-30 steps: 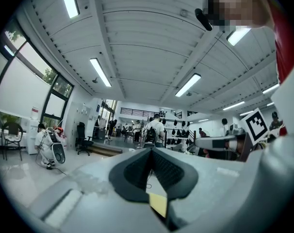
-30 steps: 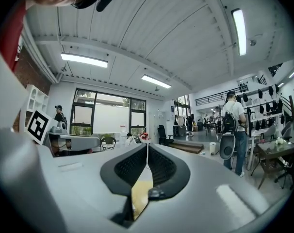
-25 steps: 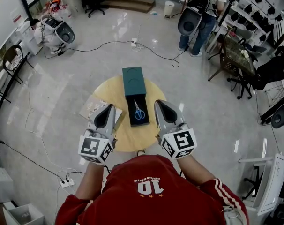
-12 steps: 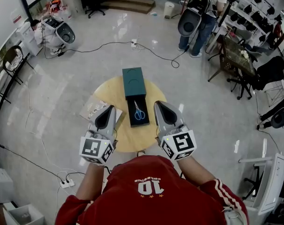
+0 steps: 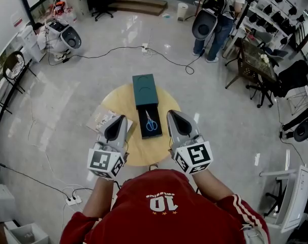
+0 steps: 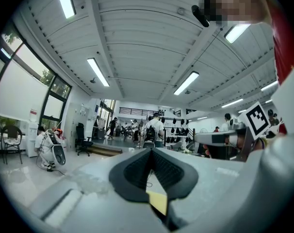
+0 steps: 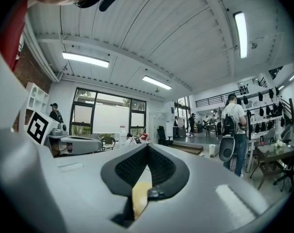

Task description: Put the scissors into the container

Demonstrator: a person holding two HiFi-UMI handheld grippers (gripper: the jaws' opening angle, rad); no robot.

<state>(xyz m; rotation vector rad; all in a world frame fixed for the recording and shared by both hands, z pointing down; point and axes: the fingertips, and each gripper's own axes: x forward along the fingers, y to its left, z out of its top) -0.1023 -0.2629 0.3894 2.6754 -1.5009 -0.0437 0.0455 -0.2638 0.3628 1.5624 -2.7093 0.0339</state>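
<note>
My left gripper [image 5: 118, 118] and right gripper [image 5: 172, 113] are both clenched shut with nothing in them, level over the near half of the round wooden table [image 5: 139, 154]. At twelve o'clock between them, the blue-handled scissors [image 5: 152, 121] lie inside the open black container [image 5: 142, 131]. A teal box [image 5: 145, 89] adjoins its far end.

The scissors [image 5: 152, 122] seem shut (too small, really).

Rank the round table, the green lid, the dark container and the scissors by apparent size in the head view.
Largest: round table.
Then green lid and dark container, which look about alike.
Smallest: scissors.
</note>
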